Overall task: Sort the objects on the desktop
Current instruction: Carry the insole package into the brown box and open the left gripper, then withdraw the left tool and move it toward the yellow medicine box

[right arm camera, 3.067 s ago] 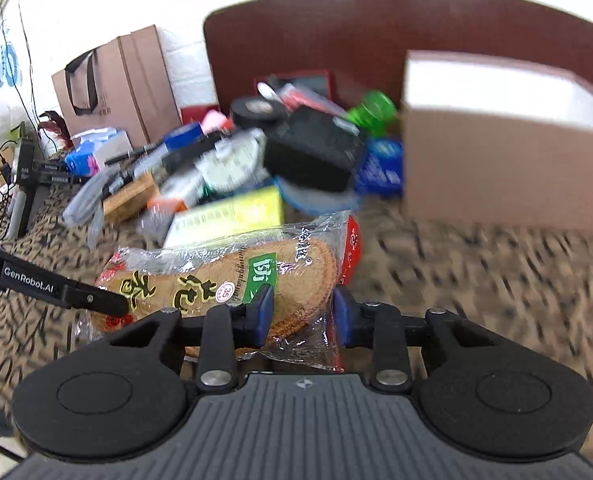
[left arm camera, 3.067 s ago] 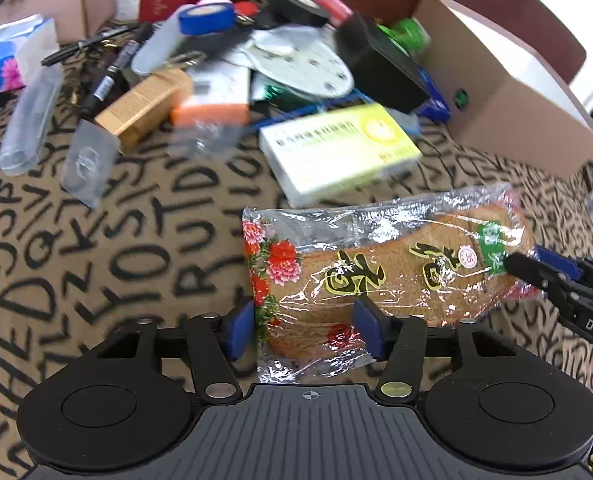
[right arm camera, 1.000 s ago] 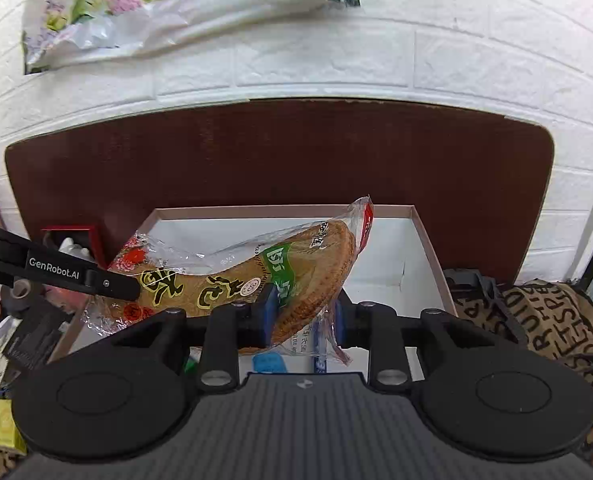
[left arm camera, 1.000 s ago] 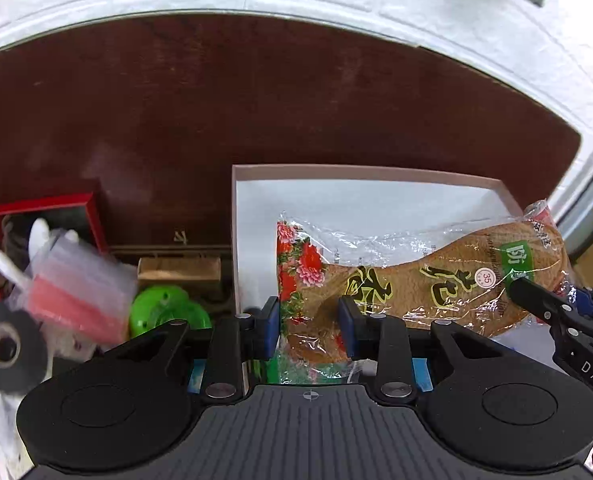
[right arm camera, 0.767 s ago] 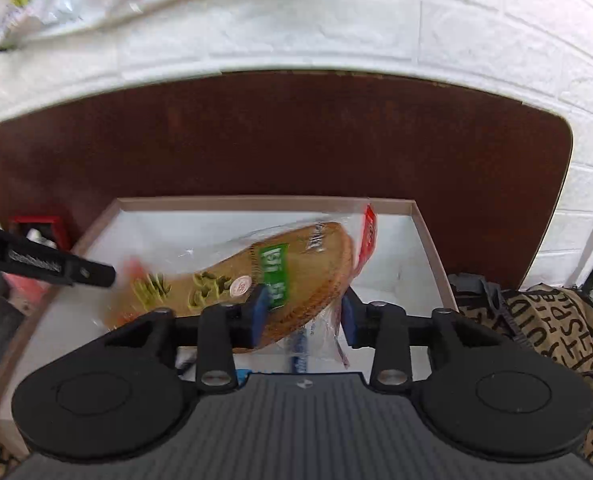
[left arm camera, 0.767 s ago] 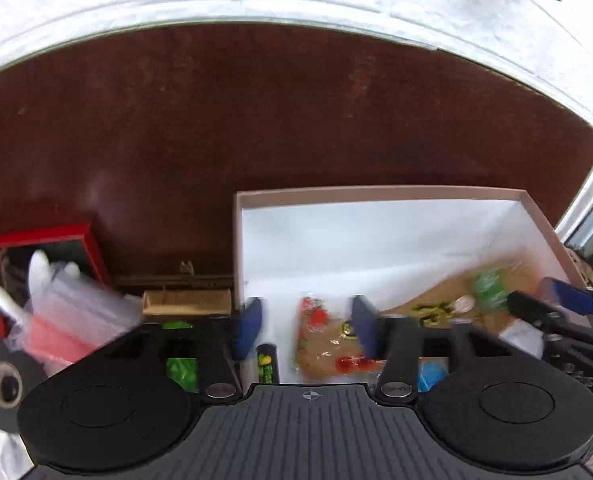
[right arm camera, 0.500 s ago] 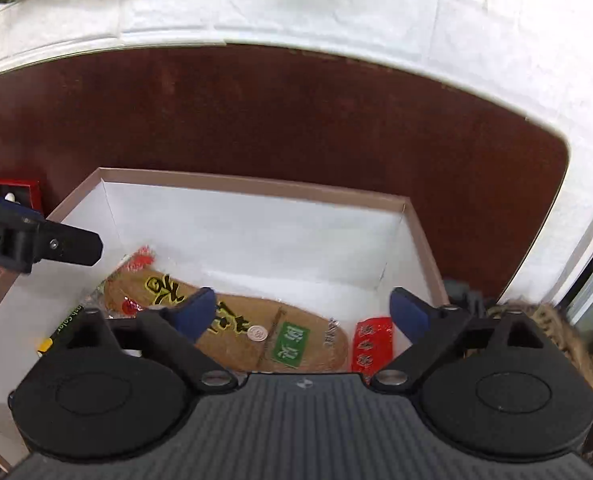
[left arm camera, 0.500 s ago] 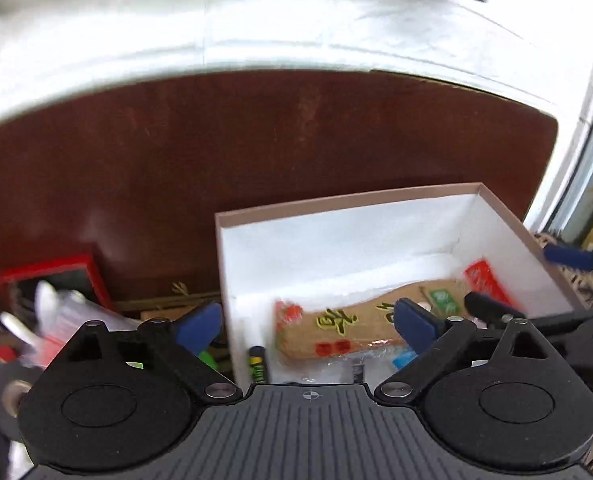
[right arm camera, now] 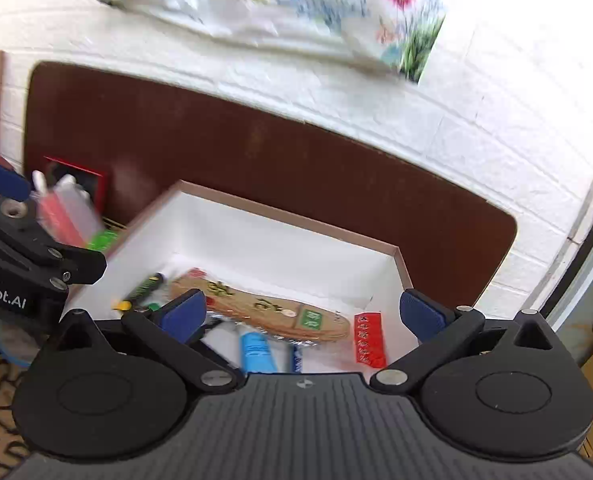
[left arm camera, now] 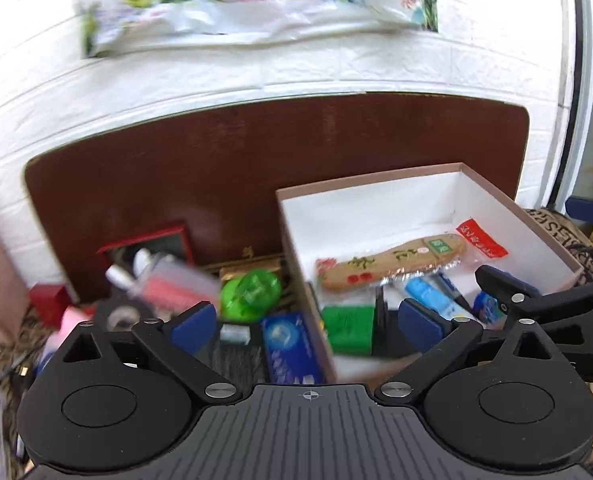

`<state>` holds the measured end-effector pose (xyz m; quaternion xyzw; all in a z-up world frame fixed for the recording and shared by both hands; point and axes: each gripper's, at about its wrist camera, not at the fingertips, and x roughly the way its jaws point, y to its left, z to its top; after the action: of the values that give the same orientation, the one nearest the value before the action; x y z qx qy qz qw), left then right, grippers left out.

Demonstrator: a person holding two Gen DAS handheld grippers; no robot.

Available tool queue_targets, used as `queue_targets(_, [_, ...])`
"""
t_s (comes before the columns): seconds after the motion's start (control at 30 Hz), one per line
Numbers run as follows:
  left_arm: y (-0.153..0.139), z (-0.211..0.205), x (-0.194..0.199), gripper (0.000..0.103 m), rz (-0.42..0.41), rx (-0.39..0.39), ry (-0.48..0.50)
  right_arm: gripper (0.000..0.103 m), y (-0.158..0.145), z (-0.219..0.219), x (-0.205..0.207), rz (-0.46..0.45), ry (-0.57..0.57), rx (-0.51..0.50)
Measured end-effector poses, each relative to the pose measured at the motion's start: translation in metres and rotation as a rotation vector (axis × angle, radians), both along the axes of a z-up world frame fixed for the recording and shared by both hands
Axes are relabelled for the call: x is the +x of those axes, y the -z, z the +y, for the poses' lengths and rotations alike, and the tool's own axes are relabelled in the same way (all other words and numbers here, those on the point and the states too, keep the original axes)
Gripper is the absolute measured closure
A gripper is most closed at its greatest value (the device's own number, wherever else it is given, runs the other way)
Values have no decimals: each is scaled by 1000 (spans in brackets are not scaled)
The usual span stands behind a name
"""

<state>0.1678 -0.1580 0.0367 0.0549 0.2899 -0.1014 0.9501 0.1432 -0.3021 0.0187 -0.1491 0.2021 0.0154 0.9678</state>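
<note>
The left hand-held gripper (left arm camera: 308,322) and the right hand-held gripper (right arm camera: 304,314) both have their blue-padded jaws spread wide, holding nothing. The plastic-wrapped brown insole pack with a red tab (left arm camera: 392,266) lies inside the white-lined cardboard box (left arm camera: 376,208), resting on a blue tube (right arm camera: 254,346) and other small items. Left of the box sits a translucent green round container (left arm camera: 252,288).

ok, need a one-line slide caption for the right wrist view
Right gripper open above the white-lined box, where the packaged insole lies among other sorted items.
</note>
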Motion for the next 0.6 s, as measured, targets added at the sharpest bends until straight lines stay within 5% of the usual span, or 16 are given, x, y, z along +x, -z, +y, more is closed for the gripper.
queue_targets(0.2, [8, 37, -54, 0, 32, -54, -59, 0, -1, 18, -50, -48, -29, 44])
queue_targets(0.6, [34, 89, -130, 0, 78, 15, -179, 0, 23, 67, -127, -51, -32, 144])
